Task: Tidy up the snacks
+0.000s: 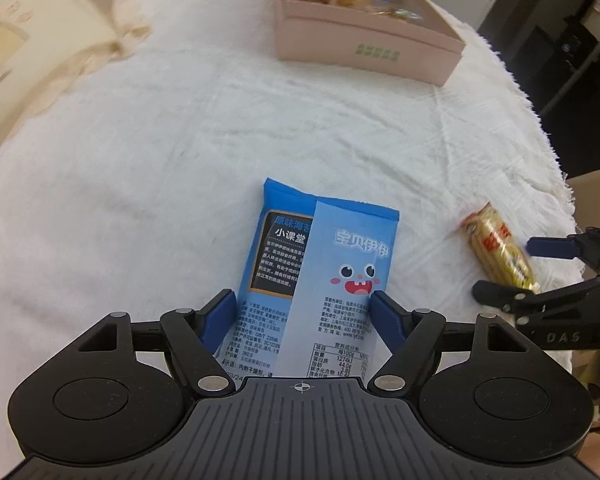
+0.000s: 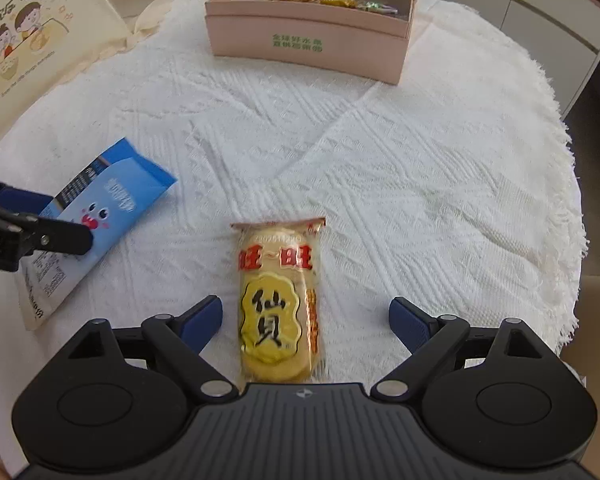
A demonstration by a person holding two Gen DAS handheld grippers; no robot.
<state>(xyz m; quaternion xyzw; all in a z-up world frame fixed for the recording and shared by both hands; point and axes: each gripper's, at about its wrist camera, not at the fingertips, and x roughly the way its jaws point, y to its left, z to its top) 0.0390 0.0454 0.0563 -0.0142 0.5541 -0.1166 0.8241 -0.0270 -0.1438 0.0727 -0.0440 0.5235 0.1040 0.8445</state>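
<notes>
In the left wrist view, your left gripper (image 1: pixel 304 312) pinches the blue snack pack (image 1: pixel 320 264) low in the middle; the pink box (image 1: pixel 360 44) sits up top.

In the right wrist view, your right gripper (image 2: pixel 306 320) has its fingers spread around the yellow rice cracker pack (image 2: pixel 280 304), low in the middle on the tabletop (image 2: pixel 420 180).

My left gripper's (image 1: pixel 304 304) body hides the near end of the blue snack packet (image 1: pixel 320 264). Under my right gripper (image 2: pixel 306 314), the rice cracker pack's (image 2: pixel 280 312) near end is hidden too. Ahead, the snacks inside the pink box (image 1: pixel 364 46) are blurred.
</notes>
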